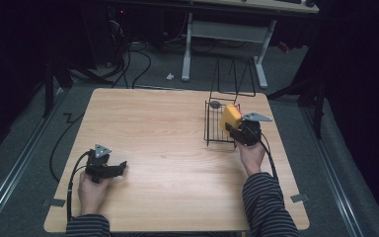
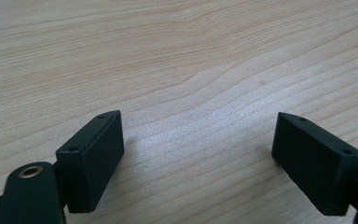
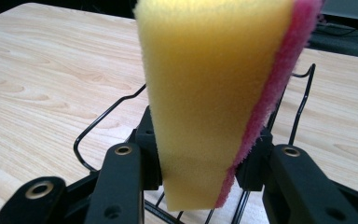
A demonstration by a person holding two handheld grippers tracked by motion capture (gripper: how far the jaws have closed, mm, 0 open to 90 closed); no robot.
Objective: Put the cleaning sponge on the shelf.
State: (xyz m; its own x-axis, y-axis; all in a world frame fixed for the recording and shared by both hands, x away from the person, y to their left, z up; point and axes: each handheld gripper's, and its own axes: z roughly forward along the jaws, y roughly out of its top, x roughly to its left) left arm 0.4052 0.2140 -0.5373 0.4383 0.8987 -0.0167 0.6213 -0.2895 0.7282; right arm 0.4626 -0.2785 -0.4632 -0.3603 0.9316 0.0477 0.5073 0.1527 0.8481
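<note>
While left gripper idles, right gripper clamps sponge over rack.

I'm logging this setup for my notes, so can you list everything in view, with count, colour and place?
Foam sponge: one, yellow with a pink scouring side, clamped in the right gripper above the wire rack.
Wire rack: one, black, right half of the table, toward the far edge.
Round grey object: one, at the rack's far left corner; too small to identify.
Wooden table: one, light wood grain.
White-framed desk: one, beyond the table.
Left gripper: one, black, jaws open, low over the table's near left.
Right gripper: one, black, shut on the sponge.
Striped sleeves: two, dark, bottom edge.
</note>
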